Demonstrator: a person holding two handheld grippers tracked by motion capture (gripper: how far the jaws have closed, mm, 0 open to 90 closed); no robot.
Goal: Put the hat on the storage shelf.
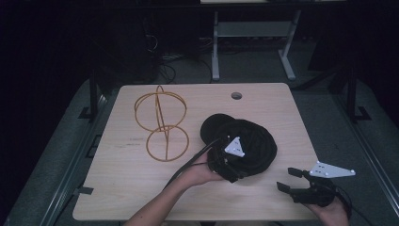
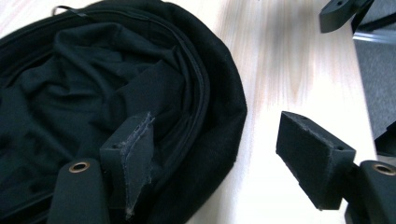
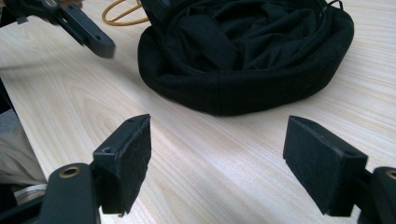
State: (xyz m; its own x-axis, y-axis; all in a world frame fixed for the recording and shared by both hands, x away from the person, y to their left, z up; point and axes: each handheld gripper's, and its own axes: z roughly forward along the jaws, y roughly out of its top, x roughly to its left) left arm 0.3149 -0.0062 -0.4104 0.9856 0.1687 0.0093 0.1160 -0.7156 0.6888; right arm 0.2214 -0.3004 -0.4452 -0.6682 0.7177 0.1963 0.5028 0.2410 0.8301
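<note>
A floppy black fabric hat [image 1: 256,141] lies crown-down on the wooden table [image 1: 127,183], right of centre. My left gripper [image 1: 231,170] is open at the hat's near-left edge. In the left gripper view [image 2: 215,128] one jaw hovers over the hat's crumpled inside [image 2: 107,79] and the other over bare wood, with the rim between them. My right gripper [image 1: 288,180] stands open near the table's front right corner, apart from the hat. The right gripper view [image 3: 218,126] has nothing between the jaws and the hat [image 3: 243,60] just ahead.
A gold wire stand [image 1: 162,125] of rings stands at the back left of the table, and its wire [image 3: 121,16] peeks out behind the hat. A cable hole [image 1: 236,95] is near the far edge. Beyond the table are desk legs and cables on a dark floor.
</note>
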